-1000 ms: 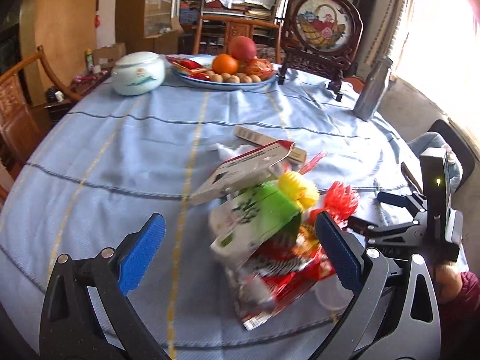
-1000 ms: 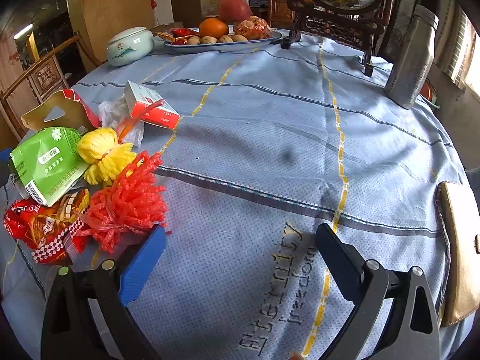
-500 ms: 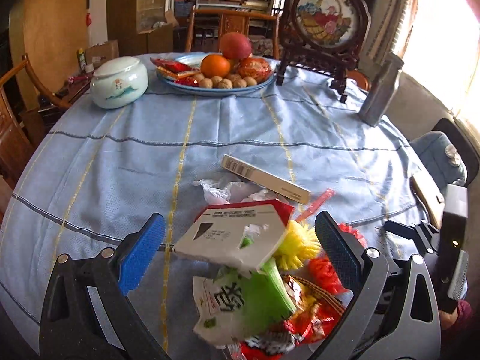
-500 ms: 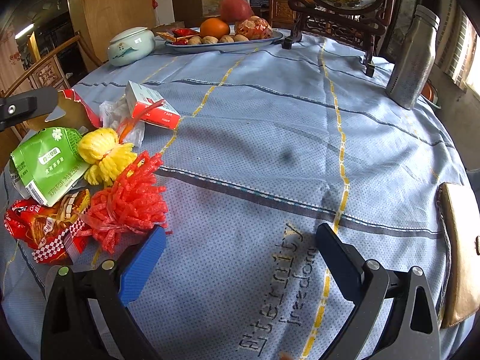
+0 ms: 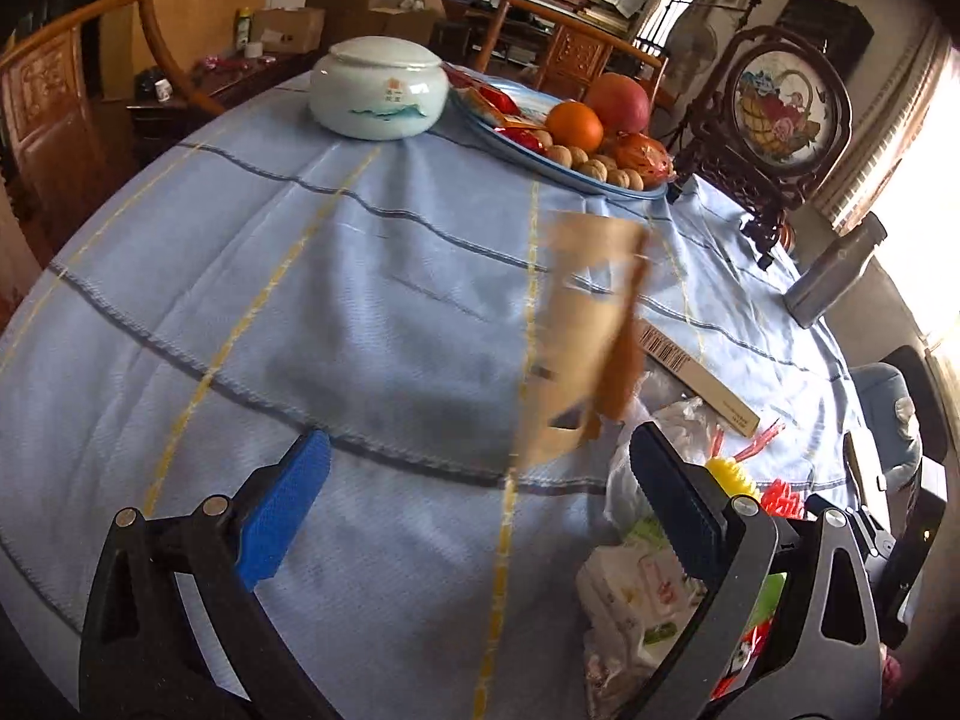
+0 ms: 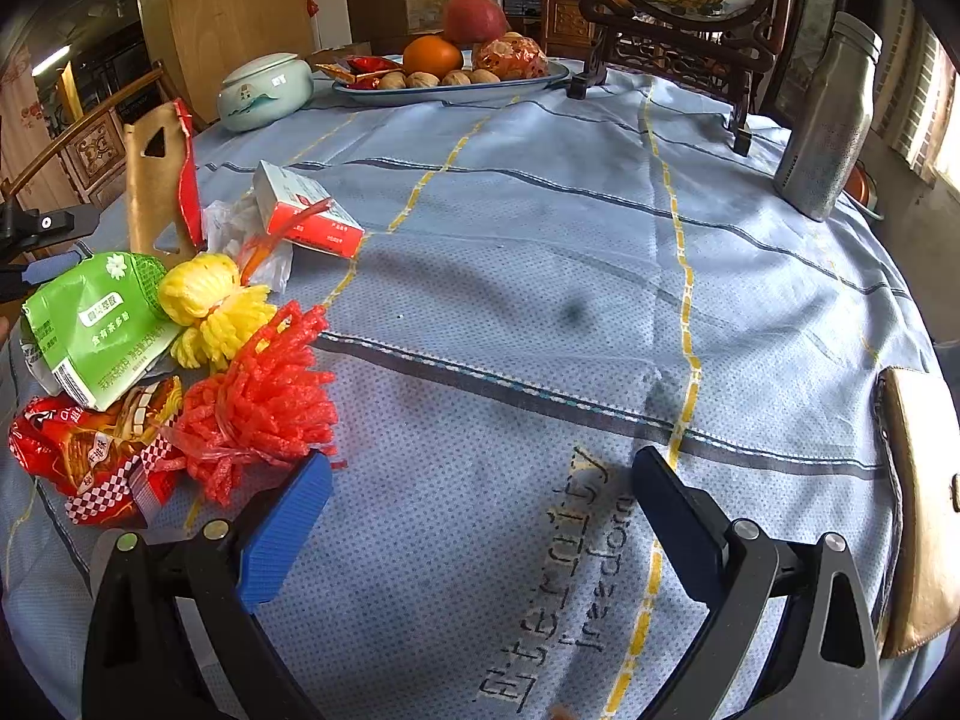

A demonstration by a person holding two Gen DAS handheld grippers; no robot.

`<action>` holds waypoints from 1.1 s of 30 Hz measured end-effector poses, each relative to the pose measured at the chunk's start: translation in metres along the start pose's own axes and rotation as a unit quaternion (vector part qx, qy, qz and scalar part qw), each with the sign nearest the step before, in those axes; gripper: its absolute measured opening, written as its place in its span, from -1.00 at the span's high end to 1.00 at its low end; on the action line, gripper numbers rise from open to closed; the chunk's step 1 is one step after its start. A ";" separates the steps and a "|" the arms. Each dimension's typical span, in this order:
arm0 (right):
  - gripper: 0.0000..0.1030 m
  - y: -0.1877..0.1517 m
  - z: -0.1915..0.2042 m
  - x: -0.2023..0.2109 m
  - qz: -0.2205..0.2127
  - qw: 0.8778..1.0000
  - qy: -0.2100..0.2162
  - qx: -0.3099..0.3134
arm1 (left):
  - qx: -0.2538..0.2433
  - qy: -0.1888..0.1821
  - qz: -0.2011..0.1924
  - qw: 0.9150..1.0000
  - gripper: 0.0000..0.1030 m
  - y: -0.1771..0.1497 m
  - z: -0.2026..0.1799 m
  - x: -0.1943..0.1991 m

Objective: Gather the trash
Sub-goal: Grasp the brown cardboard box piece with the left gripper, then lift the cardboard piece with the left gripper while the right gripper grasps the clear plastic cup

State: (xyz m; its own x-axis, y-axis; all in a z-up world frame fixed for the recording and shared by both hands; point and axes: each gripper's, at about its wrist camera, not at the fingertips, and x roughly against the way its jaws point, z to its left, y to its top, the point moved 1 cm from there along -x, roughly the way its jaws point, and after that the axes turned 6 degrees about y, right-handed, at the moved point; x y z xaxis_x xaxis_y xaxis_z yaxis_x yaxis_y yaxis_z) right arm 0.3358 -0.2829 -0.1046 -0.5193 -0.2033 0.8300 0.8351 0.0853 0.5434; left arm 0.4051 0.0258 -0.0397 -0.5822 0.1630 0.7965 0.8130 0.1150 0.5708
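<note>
Broadly, we work over a round table under a pale blue tablecloth (image 6: 540, 276), and everything we must collect sits bunched at one edge of it. That heap lies on the left as the right wrist camera sees it, and low on the right in the left wrist view, so it falls between our two tools.

Our left gripper (image 5: 480, 516) has its jaws spread wide with nothing between them. Its right finger sits just beside the white plastic bag (image 5: 678, 426) and a crumpled pale wrapper (image 5: 636, 594). Our right gripper (image 6: 480, 516) is likewise spread and empty, and its left finger is nearly touching the red foam net (image 6: 264, 396).

Biggest in the heap is the brown card flap (image 5: 582, 348), standing on end with its long axis near upright, blurred in the left view and leaning toward the left tool. We judge the left side nearer to it: it rises just ahead of that gripper, slightly right of centre.

Next come the green packet (image 6: 96, 324) and the red snack wrapper (image 6: 84, 444), lying flat. Then the small red and white box (image 6: 306, 210), long axis running away from us toward the far right, and the yellow foam net (image 6: 210, 306).

The fruit plate (image 6: 516, 90), the lidded white jar (image 6: 264, 90) and the metal bottle (image 6: 828, 120) stand well apart from the heap.
</note>
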 end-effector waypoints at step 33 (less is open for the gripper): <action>-0.84 0.009 -0.001 0.038 -0.085 0.990 0.113 -0.017 | -0.027 0.079 0.031 0.996 -0.17 -0.004 0.019 -0.015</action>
State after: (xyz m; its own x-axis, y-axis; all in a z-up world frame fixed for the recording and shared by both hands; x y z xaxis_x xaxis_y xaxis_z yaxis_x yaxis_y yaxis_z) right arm 0.3235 -0.2905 -0.0688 -0.6026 -0.4247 0.6757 0.7465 -0.0006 0.6654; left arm 0.4105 0.0415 -0.0578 -0.5276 0.0114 0.8494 0.8485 0.0550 0.5264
